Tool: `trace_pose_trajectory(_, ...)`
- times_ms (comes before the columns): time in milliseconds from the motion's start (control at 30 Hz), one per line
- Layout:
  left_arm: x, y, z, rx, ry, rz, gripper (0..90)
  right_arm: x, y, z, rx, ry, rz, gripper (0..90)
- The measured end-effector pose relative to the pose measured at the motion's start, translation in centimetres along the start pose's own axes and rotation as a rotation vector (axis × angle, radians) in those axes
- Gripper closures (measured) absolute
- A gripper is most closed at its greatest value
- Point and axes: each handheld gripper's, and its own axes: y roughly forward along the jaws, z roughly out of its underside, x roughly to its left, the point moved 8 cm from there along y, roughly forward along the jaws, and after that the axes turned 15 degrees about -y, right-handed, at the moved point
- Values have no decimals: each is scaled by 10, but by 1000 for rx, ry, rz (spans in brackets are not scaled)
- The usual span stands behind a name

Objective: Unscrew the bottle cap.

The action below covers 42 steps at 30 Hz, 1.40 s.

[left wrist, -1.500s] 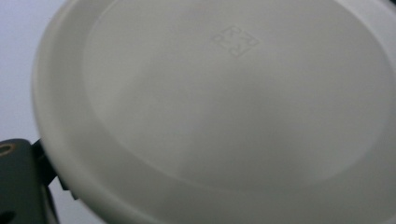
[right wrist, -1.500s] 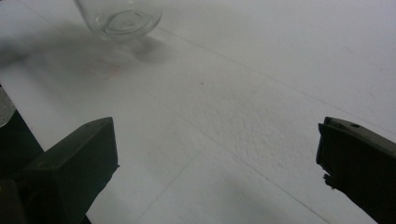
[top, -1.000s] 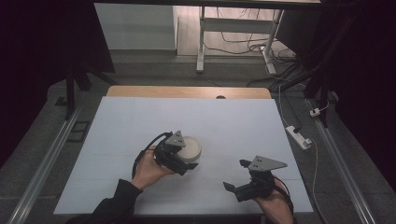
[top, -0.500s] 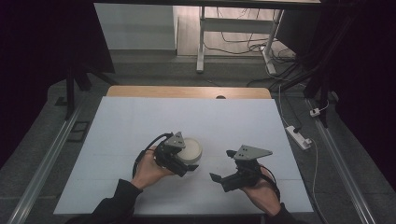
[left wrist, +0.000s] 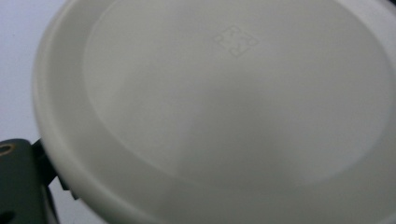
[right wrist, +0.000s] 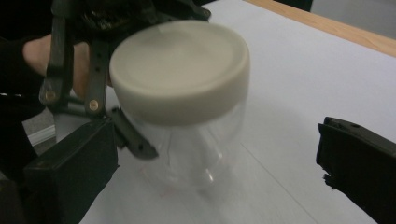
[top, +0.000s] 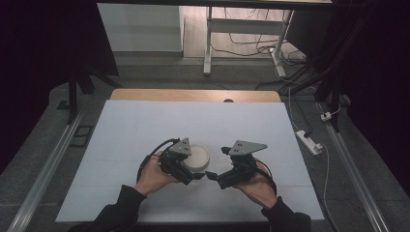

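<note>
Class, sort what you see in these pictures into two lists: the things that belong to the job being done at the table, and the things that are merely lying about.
In the job:
- clear jar
- its cream lid
- left gripper, beside the jar
- right gripper, jaws apart

Lying about:
- power strip on the floor
- loose cables behind the table
- white table leg

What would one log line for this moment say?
jar: upright, lid on | left gripper: at jar, grip unclear | right gripper: open, jar between fingers
</note>
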Motion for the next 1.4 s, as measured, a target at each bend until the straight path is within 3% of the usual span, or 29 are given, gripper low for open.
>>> trace_pose_trajectory(300,-7,0,0,12,33,26,68,6,22,-20,-47,-45,-103,0)
trace_pose_trajectory(467,-9,-1,0,13,42,35,68,10,32,-23,-44,-76,-143,39)
trace_pose_trajectory(733,-11,-3,0,17,53,58,69,14,32,-24,-70,-105,-159,68)
trace_pose_trajectory(1033,-15,-6,1,25,87,105,69,18,28,-26,-90,-114,-218,70)
trace_pose_trajectory(1133,-24,-5,3,38,127,166,69,22,28,-26,-100,-138,-266,72)
trace_pose_trajectory(1400,-30,-7,4,39,160,240,69,27,24,-27,-139,-181,-369,75)
